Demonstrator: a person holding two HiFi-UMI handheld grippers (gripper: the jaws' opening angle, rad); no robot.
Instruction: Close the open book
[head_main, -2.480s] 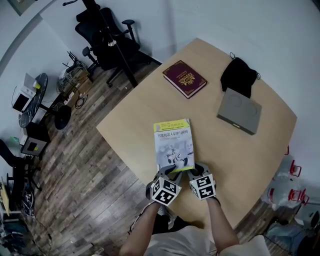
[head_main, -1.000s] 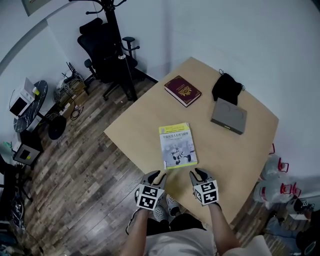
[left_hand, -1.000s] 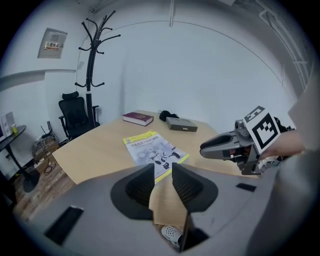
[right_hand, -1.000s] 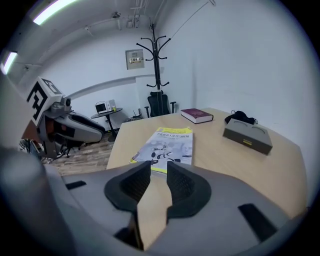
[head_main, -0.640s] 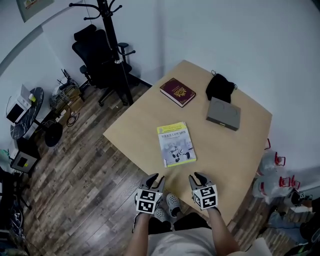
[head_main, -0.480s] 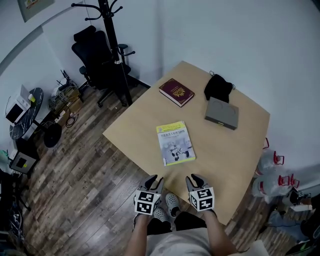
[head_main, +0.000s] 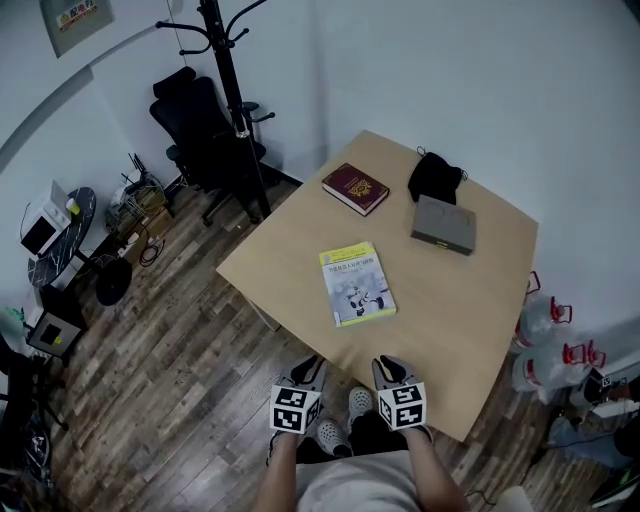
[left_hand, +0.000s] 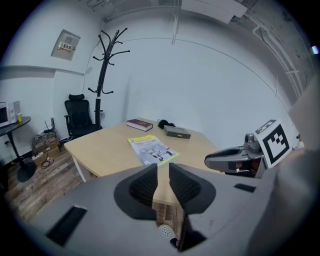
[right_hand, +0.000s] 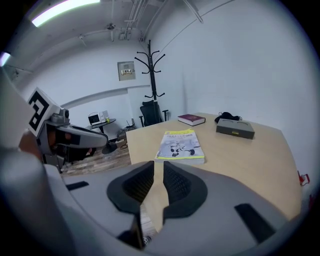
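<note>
Book (head_main: 358, 284) — grey cover, yellow bands — lies closed, flat on the table (head_main: 480, 310).
</note>
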